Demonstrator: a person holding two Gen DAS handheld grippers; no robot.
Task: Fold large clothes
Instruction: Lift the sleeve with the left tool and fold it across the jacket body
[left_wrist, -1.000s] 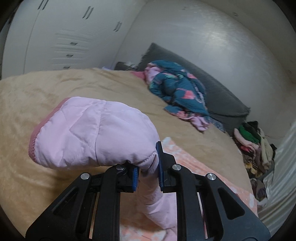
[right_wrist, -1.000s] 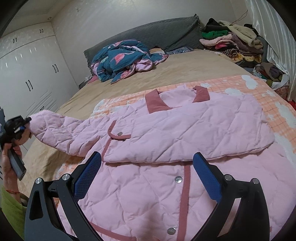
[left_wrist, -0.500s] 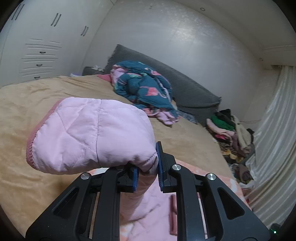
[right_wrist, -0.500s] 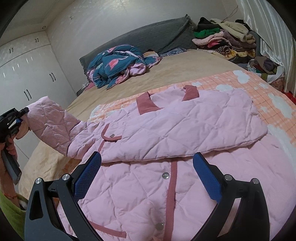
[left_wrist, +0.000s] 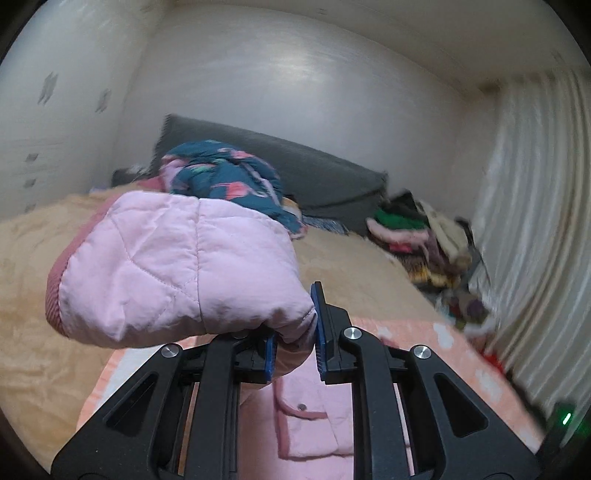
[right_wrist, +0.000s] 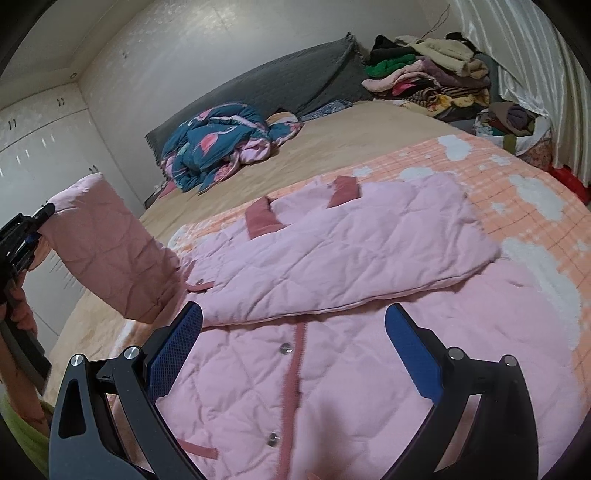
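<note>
The left gripper (left_wrist: 293, 338), jaws clamped on the sleeve (right_wrist: 107, 254), has swung it up toward the jacket (right_wrist: 332, 295) on the bed (right_wrist: 362, 136), its length crossing the jacket's left edge; the right gripper (right_wrist: 293, 354) hovers open above the jacket's front.

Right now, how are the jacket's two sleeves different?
The left sleeve is lifted off the bed, pinched near its cuff by the left hand-held gripper; the right sleeve lies flat, folded across the jacket's front. The left sleeve hangs rounded and puffy; the right sleeve looks flattened. Both are pink and quilted.
</note>
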